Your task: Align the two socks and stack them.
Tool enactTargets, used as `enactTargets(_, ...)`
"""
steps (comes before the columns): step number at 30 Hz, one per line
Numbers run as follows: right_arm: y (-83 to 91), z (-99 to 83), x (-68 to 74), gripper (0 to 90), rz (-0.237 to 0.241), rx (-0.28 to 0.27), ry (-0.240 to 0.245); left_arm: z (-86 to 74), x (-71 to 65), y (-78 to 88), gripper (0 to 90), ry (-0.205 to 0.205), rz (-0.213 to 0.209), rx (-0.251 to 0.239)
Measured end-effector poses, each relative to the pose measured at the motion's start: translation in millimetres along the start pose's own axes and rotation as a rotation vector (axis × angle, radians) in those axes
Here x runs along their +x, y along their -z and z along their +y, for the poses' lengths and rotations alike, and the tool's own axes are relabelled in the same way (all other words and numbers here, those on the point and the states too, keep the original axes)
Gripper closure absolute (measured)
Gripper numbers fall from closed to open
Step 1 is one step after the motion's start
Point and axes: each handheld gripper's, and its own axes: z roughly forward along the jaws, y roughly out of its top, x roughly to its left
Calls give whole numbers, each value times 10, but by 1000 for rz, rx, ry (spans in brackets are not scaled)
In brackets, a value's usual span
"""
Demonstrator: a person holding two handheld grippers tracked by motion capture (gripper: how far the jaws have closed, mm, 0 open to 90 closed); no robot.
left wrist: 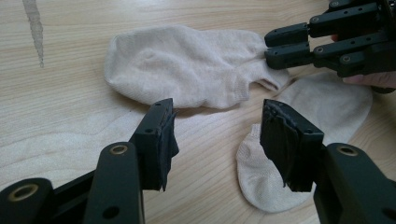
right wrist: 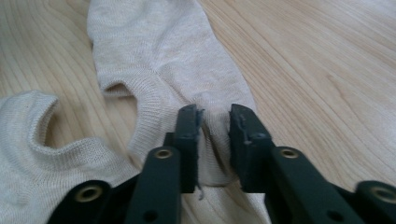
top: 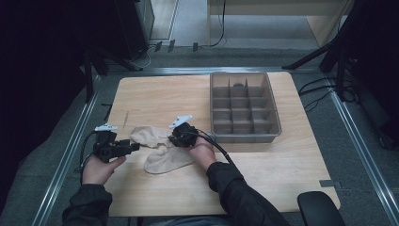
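The right gripper [right wrist: 214, 140] pinches the heel edge of the upper beige sock [right wrist: 159, 56], whose length runs away towards the idle, spread-jawed left gripper [left wrist: 217, 135].

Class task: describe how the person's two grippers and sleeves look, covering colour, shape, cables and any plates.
Both the left gripper and the right gripper are black, with two flat-sided jaws pinned by brass-ringed rivets. The pads carry frayed black lining. Each gripper bears a pale three-cornered plate on top and trails a black cable. The person's sleeves are dark.
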Motion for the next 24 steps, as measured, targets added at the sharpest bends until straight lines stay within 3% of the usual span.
enactTargets(5,-2,2,1,837,-6,0,-22,-1,17,-1,443,4,-1,0)
enactTargets(12,65,128,-51,869,29,42,-87,-6,41,10,443,14,-1,-5)
enactTargets(17,206,247,-51,869,32,42,-54,-6,39,10,443,13,0,-3)
enactTargets(24,469,401,-94,869,35,27,-44,-8,38,11,443,14,3,-4)
